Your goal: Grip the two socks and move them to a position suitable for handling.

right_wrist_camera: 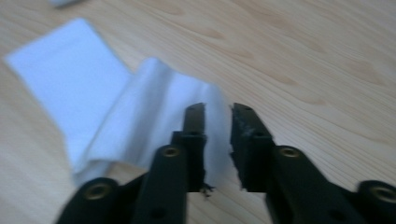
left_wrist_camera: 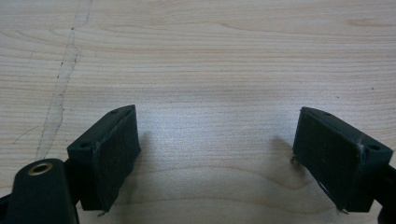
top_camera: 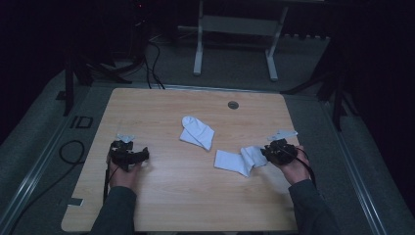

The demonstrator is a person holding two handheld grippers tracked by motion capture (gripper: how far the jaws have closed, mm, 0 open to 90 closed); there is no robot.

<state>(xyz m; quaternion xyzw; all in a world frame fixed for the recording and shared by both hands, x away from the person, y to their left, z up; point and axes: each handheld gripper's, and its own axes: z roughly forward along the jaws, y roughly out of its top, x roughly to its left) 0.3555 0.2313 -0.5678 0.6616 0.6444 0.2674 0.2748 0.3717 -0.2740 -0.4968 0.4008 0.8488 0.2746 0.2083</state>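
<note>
Two white socks lay on the light wood tabletop (top_camera: 161, 196). The near sock (top_camera: 241, 160) was beside the right gripper (top_camera: 266, 151), folded partway: its toe end was turned back over the flat leg part, making a thicker, creased fold next to the jaws. In the right gripper view this sock (right_wrist_camera: 140, 112) looked soft and slightly ribbed along the fold, with the flat single layer stretching away to the upper left. The right gripper (right_wrist_camera: 218, 112) had its jaws drawn close together with a narrow gap, and the edge of the folded sock sat between them, so it was pinching that edge.

The far sock (top_camera: 197, 131) lay ahead of both grippers, nearer the middle of the tabletop, bent at the heel into a rough L shape, and well apart from either gripper.

The left gripper (top_camera: 128, 155) rested on the tabletop well apart from both socks. In the left gripper view, the left gripper (left_wrist_camera: 217, 140) had its jaws spread wide, with bare wood grain between them and a pale scuff line to their left.
</note>
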